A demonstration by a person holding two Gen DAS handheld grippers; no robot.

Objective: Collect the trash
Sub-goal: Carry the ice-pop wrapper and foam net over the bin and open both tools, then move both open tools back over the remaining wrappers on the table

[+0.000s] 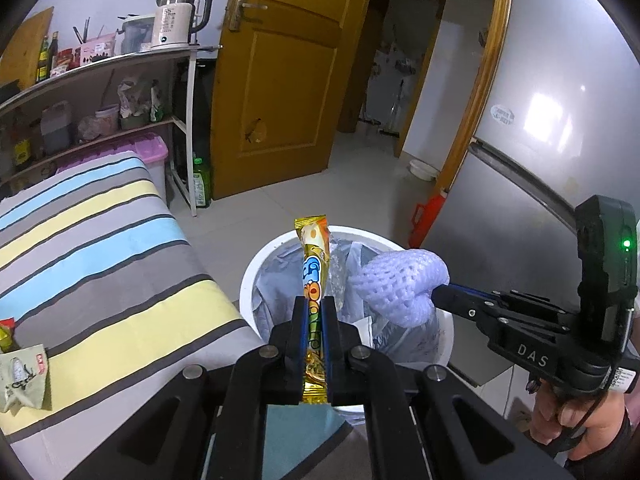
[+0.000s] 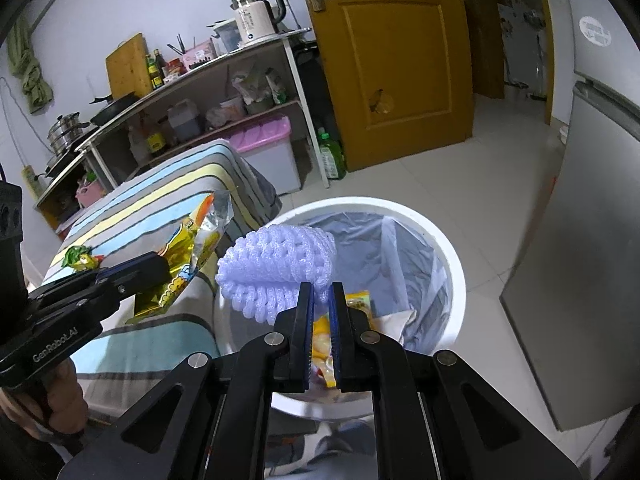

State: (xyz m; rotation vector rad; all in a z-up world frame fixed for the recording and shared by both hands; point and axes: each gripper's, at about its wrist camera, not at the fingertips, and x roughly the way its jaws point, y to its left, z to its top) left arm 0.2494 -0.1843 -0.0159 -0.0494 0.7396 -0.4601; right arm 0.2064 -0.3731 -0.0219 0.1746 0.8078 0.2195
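My left gripper [image 1: 314, 302] is shut on a long yellow snack wrapper [image 1: 315, 268] and holds it upright over the near rim of the white trash bin [image 1: 250, 276]. It also shows in the right wrist view [image 2: 160, 268], with the wrapper [image 2: 192, 248] beside the bin. My right gripper [image 2: 321, 288] is shut on a lilac foam fruit net [image 2: 276, 264] and holds it above the bin [image 2: 448, 248]. The net [image 1: 396, 284] and right gripper [image 1: 438, 296] show in the left wrist view too. Some wrappers [image 2: 356, 304] lie in the bin's grey liner.
A striped table [image 1: 100, 248] stands left of the bin, with a pale wrapper [image 1: 24, 376] and a green-yellow wrapper [image 2: 82, 258] on it. A grey fridge [image 1: 540, 140] stands right of the bin. A shelf [image 1: 100, 92], a pink-lidded box [image 2: 268, 136] and a wooden door [image 1: 280, 80] lie beyond.
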